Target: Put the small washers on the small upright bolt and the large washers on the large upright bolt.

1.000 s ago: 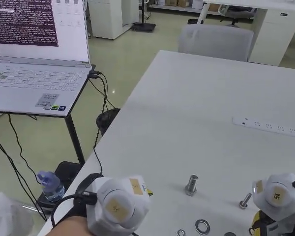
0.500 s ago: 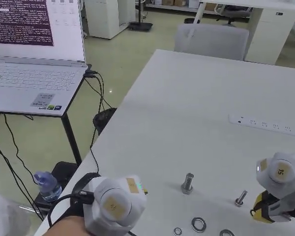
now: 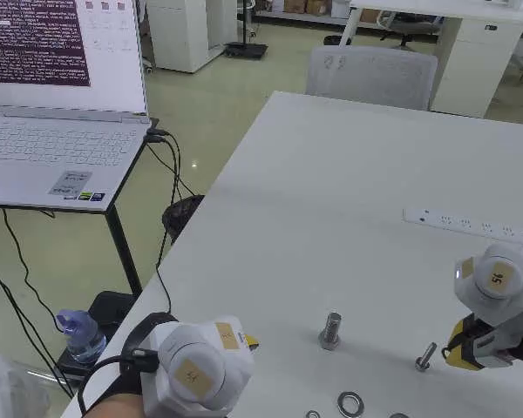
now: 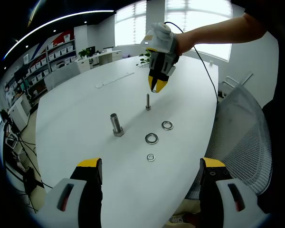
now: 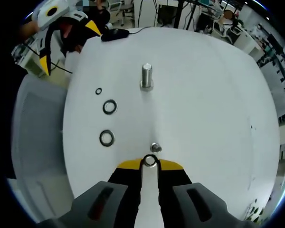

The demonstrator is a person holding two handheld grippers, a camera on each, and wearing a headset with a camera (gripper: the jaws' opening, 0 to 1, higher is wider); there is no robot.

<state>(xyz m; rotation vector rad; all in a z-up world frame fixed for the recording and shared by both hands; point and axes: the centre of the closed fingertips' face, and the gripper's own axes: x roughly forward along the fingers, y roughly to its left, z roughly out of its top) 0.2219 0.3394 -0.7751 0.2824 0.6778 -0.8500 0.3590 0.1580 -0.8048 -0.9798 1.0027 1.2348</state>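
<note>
The large upright bolt (image 3: 331,329) and the small upright bolt (image 3: 425,355) stand on the white table (image 3: 349,200). My right gripper (image 5: 150,162) is shut on a small washer (image 5: 150,161), and the small bolt (image 5: 155,147) sits just ahead of its tips. In the left gripper view the right gripper (image 4: 156,88) hangs just above the small bolt (image 4: 147,101). Two large washers (image 5: 109,107) (image 5: 106,137) and one small washer (image 5: 99,90) lie flat near the large bolt (image 5: 147,77). My left gripper (image 4: 151,190) is open with nothing in it, near the table's front edge (image 3: 192,374).
A white power strip (image 3: 471,224) lies at the right of the table. An open laptop (image 3: 52,148) stands on a stand to the left, with cables and a water bottle (image 3: 77,331) on the floor. A grey chair (image 3: 370,74) is at the far end.
My right gripper has lifted from the near edge and come closer above the small bolt. The left gripper has barely moved. The head camera has shifted a little.
</note>
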